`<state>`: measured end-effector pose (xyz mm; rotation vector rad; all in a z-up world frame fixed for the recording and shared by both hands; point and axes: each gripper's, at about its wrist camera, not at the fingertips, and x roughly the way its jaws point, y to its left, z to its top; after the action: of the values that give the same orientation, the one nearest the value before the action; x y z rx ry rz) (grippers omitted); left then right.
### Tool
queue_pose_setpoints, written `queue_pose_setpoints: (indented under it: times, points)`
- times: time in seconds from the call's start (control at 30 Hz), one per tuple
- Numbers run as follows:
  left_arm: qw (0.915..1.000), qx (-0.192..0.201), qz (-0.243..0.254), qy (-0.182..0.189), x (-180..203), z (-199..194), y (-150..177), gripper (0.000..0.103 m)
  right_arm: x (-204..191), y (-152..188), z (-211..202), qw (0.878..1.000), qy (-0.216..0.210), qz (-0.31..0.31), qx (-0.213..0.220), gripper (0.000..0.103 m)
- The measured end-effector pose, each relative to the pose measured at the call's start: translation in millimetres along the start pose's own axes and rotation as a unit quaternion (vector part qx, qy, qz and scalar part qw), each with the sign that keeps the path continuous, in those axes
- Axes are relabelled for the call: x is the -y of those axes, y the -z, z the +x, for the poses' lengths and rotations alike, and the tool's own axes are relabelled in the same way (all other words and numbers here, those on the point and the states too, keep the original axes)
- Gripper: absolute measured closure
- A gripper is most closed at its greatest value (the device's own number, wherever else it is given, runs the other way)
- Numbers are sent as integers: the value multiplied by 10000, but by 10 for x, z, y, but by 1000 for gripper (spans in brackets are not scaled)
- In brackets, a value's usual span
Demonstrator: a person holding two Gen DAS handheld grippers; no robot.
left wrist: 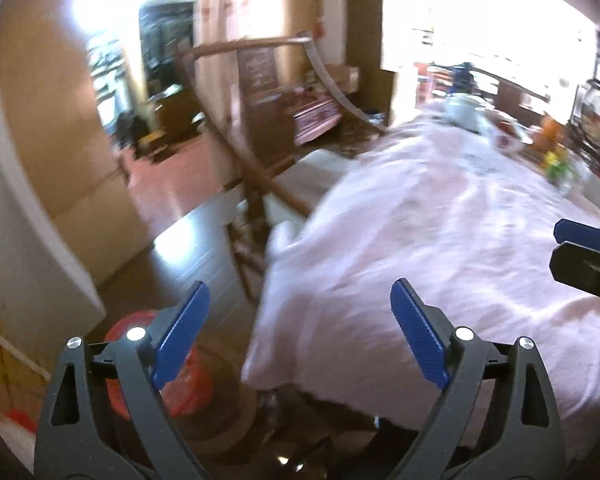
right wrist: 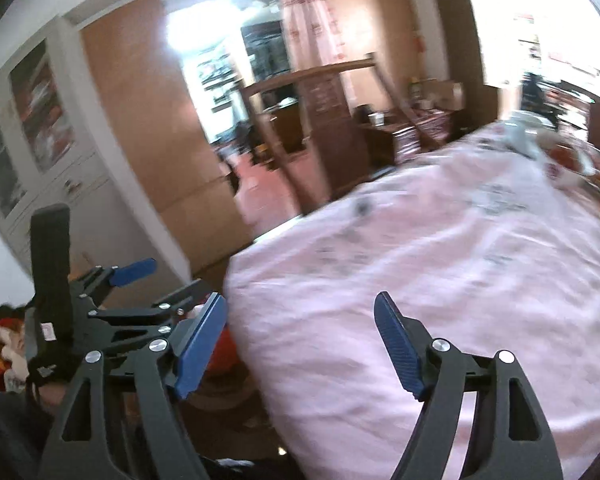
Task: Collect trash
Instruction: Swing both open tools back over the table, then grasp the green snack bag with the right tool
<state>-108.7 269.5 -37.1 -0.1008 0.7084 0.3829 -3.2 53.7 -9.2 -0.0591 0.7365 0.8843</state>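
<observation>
Both hand-held grippers are empty: left hand-held gripper point(left wrist: 300, 324) and right hand-held gripper point(right wrist: 300, 340) have jaws spread wide, nothing between them, consistent with readiness for a pick-up. Both aim across the counter point(left wrist: 440, 240), draped in pink cloth. No loose trash is discernible through blur; a red bin point(left wrist: 120, 332) sits on the floor beside the counter, likely the collection point.

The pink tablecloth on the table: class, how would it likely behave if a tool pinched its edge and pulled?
The pink tablecloth would probably act floppy, since it lies wrinkled and drapes limply over the table edge. It likely slides and bunches rather than lifting flat. A pull could also drag or tip the white teapot and the other blurred items standing on its far end.
</observation>
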Motion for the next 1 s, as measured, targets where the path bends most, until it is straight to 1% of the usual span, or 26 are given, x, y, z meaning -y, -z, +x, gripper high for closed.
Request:
queue_pose_setpoints:
  times: [0.07,0.1,0.13,0.2,0.3,0.33,0.43,0.47,0.53,0.63,0.7,0.73,0.83,0.9,0.93,0.97,1.0]
  points:
    - [9994,75,248,247,327,5,-115,14,192,46,-160,9997,179,155,55,28]
    - [9989,94,302,334,411,17,-150,13,301,66,-251,9993,294,232,96,27]
    - [9978,137,416,507,596,25,-207,13,437,82,-359,9982,483,332,142,27]
    - [9957,158,586,695,847,60,-280,12,663,142,-549,9954,771,526,218,21]
    - [9906,142,819,1083,1261,93,-391,11,971,232,-858,9887,1124,894,427,19]
    - [9882,151,925,1209,1435,96,-444,11,1129,261,-1024,9846,1346,997,505,19]
    - [9796,221,1289,1526,1939,82,-590,11,1478,323,-1356,9736,1799,1231,673,18]
    - [9776,236,1346,1598,2064,64,-628,11,1584,334,-1437,9705,1894,1320,700,18]
    - [9702,256,1453,1923,2382,52,-791,11,1818,352,-1650,9620,2152,1483,784,17]
    - [9622,373,1557,2204,2760,41,-1019,10,2133,329,-1893,9493,2564,1611,849,15]
    - [9574,428,1612,2357,3022,75,-1197,9,2342,263,-1999,9428,2738,1679,888,15]
    - [9558,416,1631,2411,3081,93,-1261,9,2471,208,-2051,9377,2863,1741,913,15]
    - [9513,342,1649,2583,3408,302,-1522,8,2810,4,-2109,9293,3032,1847,1020,14]
    - [9524,332,1612,2566,3528,450,-1632,7,3022,-167,-2040,9244,3172,1811,1096,10]
    - [9539,325,1572,2537,3610,571,-1676,7,3101,-219,-1992,9244,3190,1785,1092,8]
    - [9577,272,1519,2430,3684,740,-1720,7,3195,-284,-1901,9241,3246,1730,1038,7]
    - [9601,233,1478,2364,3682,810,-1721,7,3259,-324,-1819,9231,3306,1697,987,6]
